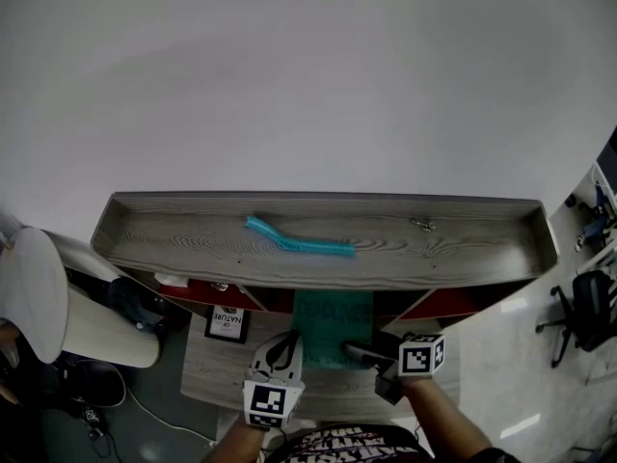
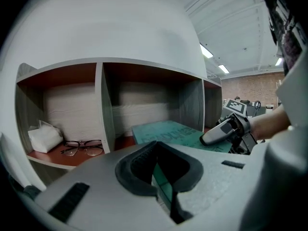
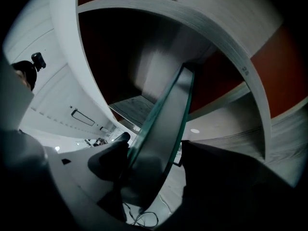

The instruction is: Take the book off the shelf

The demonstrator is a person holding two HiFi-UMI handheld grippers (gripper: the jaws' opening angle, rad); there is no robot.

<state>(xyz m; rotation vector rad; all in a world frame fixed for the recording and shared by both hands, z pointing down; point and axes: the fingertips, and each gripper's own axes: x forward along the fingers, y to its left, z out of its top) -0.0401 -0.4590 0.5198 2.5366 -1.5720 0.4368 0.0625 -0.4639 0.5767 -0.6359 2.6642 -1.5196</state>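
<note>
A thin green book (image 1: 333,331) sticks out flat from the middle compartment of the grey wooden shelf (image 1: 193,234). My left gripper (image 1: 281,350) holds its near left edge; in the left gripper view the book's edge (image 2: 166,189) sits pinched in the narrow slot between the jaws (image 2: 161,177). My right gripper (image 1: 362,355) is at the book's near right side, one finger (image 2: 219,134) lying over the cover. In the right gripper view the book (image 3: 163,129) runs between the wide-spread jaws (image 3: 154,162), with a gap showing on the right side.
A teal strip (image 1: 299,244) lies on the shelf top. The left compartment holds glasses (image 2: 82,147) and a tissue pack (image 2: 44,137). A small printed card (image 1: 228,323) stands at the lower left. A white round stool (image 1: 39,297) is left, an office chair (image 1: 588,307) right.
</note>
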